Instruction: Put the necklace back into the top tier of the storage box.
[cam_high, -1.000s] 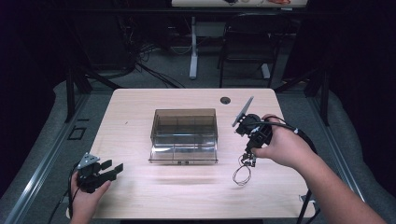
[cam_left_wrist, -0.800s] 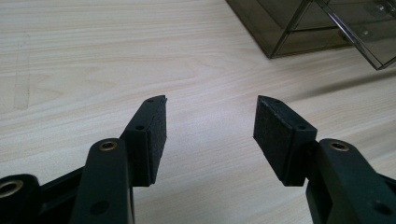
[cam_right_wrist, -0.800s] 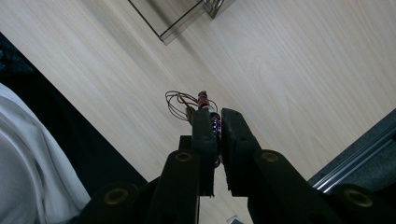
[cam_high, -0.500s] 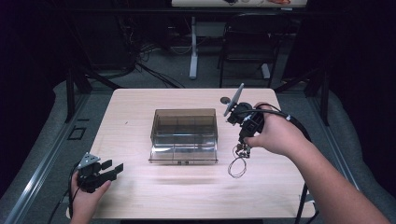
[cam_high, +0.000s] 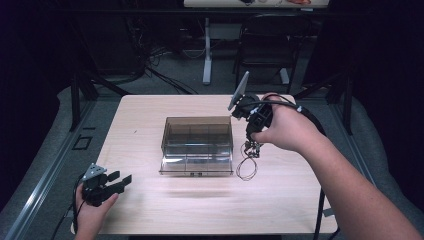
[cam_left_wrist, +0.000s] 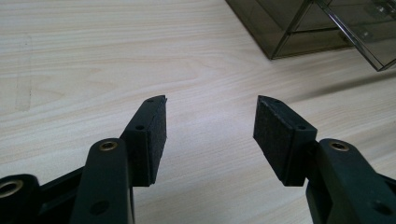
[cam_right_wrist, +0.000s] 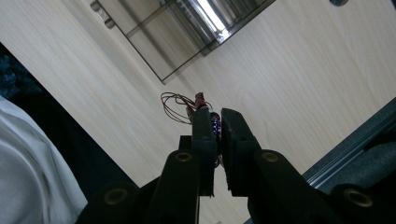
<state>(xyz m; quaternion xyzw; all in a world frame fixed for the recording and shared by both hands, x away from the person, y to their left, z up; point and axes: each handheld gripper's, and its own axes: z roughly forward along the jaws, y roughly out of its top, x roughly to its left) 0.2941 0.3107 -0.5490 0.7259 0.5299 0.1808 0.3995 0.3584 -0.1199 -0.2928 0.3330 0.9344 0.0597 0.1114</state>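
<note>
1. Left gripper (cam_high: 111, 183) rests at the near left corner of the table (cam_high: 150, 107), jaws spread and empty.
2. Between the hands stands the smoked plastic organiser box (cam_high: 197, 144), its front lid apparently open; nothing visible inside.
3. Right gripper (cam_high: 252, 145) is clenched on a beaded wire bracelet (cam_high: 247, 165), which dangles above the table just right of the box.
4. Judged so: pickup done, placing in the box remains.
</note>
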